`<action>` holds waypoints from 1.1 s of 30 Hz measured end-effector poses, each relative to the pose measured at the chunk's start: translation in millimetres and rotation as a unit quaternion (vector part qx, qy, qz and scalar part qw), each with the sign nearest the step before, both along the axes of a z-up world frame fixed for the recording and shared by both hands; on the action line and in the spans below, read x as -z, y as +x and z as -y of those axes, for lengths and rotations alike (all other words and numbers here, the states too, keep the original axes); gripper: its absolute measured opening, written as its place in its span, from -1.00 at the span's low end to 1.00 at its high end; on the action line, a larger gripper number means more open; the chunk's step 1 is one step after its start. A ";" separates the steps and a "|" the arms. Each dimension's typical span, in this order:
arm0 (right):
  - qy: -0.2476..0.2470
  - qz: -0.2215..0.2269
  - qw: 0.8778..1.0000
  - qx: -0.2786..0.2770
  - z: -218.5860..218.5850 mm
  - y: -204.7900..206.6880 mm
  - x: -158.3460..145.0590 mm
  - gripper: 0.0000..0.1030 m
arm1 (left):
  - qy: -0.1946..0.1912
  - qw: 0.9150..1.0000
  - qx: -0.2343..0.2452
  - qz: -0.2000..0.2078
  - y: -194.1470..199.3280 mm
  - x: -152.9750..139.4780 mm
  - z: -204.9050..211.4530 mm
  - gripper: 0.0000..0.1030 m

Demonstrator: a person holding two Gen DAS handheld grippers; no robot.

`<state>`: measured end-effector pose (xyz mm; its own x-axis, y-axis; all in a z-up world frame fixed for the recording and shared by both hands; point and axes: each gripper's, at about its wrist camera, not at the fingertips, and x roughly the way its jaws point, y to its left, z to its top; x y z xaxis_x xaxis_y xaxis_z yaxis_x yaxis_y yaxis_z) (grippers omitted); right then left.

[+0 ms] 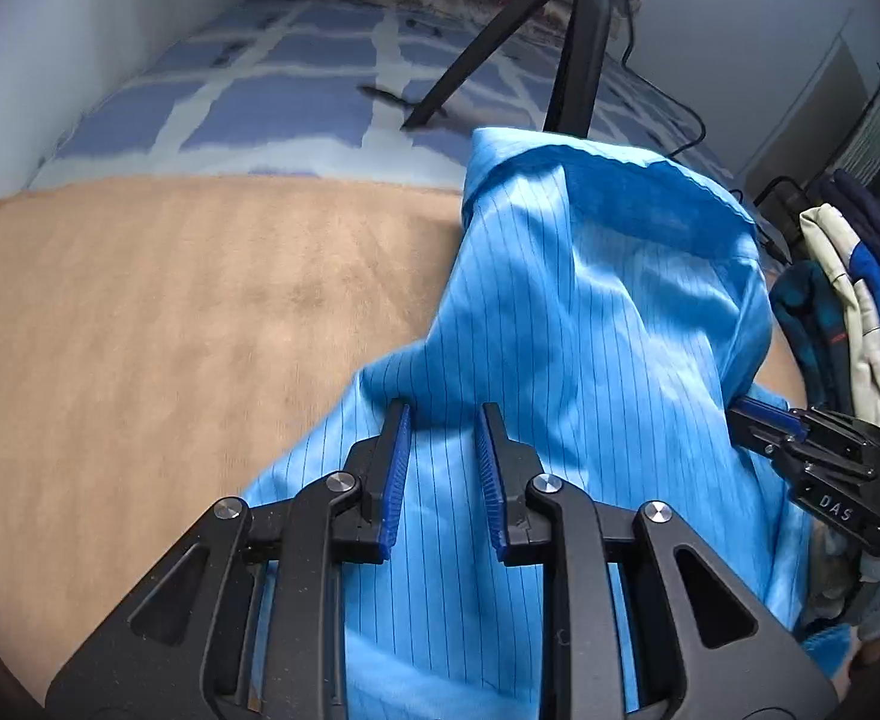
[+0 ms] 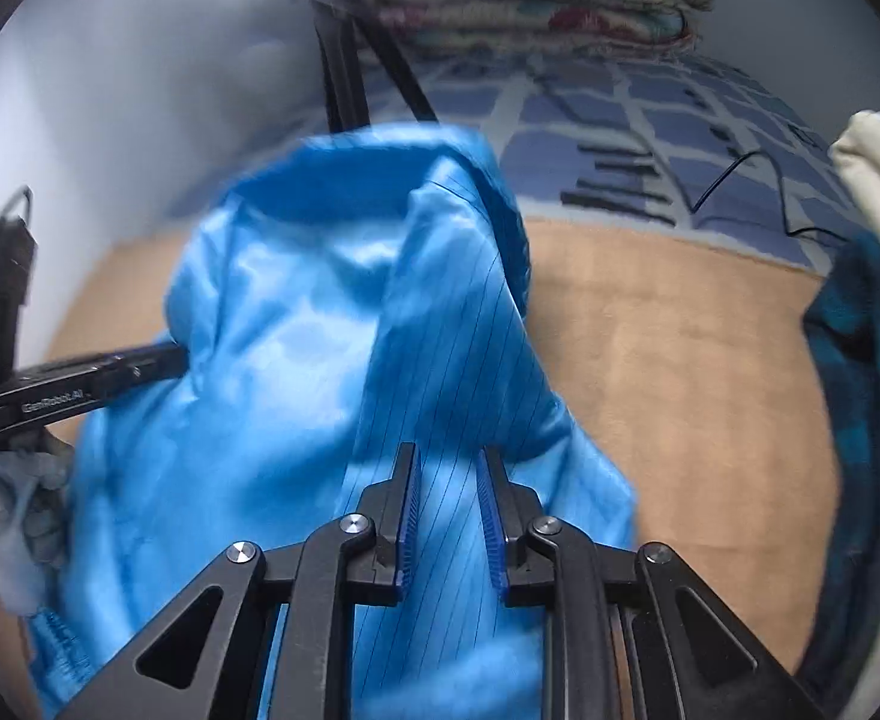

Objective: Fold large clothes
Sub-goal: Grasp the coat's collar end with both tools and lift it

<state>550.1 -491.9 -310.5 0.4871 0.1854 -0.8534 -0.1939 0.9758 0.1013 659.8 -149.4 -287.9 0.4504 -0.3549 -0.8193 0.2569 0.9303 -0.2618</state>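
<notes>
Garment: bright blue pinstriped thin-fabric garment (image 1: 589, 312), bunched and lifted over the tan plush blanket (image 1: 170, 330), centre to lower right of the left wrist view.
Left gripper (image 1: 442, 420): jaws parted, cloth lying between the blue pads, not pinched.
Right gripper (image 2: 447, 462): jaws likewise apart over the fabric, nothing clamped.
Step, as judged: find 2 matching edges, close on seams, spread flat before folding.
Open room: broad bare tan area at frame left for laying out.
Edges to mind: black tripod (image 1: 577, 48) at upper centre; hanging clothes pile (image 1: 847, 300) at right edge; cable (image 2: 739, 180) on checked blue bedsheet (image 1: 272, 96).
</notes>
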 end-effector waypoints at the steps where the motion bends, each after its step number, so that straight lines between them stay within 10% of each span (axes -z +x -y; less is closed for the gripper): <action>1: -0.003 0.008 1.000 0.001 -0.6 -0.9 0.8 -0.61 | 0.002 1.000 0.004 0.001 -0.3 -0.8 0.2 -0.57; 7: 0.023 0.029 0.999 -0.031 9.3 -0.2 -29.7 -0.32 | -0.064 0.998 -0.006 0.014 2.4 -26.3 -23.9 0.21; 18: 0.125 0.038 0.991 0.031 42.3 39.8 -27.2 -0.01 | -0.110 0.993 -0.020 -0.046 47.9 -10.3 -12.8 0.22; 23: 0.116 0.030 0.993 0.021 17.8 50.1 -20.1 -0.72 | -0.098 0.995 -0.008 -0.035 39.4 -8.5 7.0 -0.93; 33: 0.085 0.085 0.993 0.005 9.9 20.1 -77.1 -0.99 | -0.103 0.994 0.027 0.020 -4.6 -69.0 4.5 -0.99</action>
<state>570.2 -501.8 -233.5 0.6239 0.3148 -0.7153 -0.2127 0.9491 0.2322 655.2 -153.9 -218.9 0.4563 -0.5374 -0.7093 0.3190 0.8429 -0.4334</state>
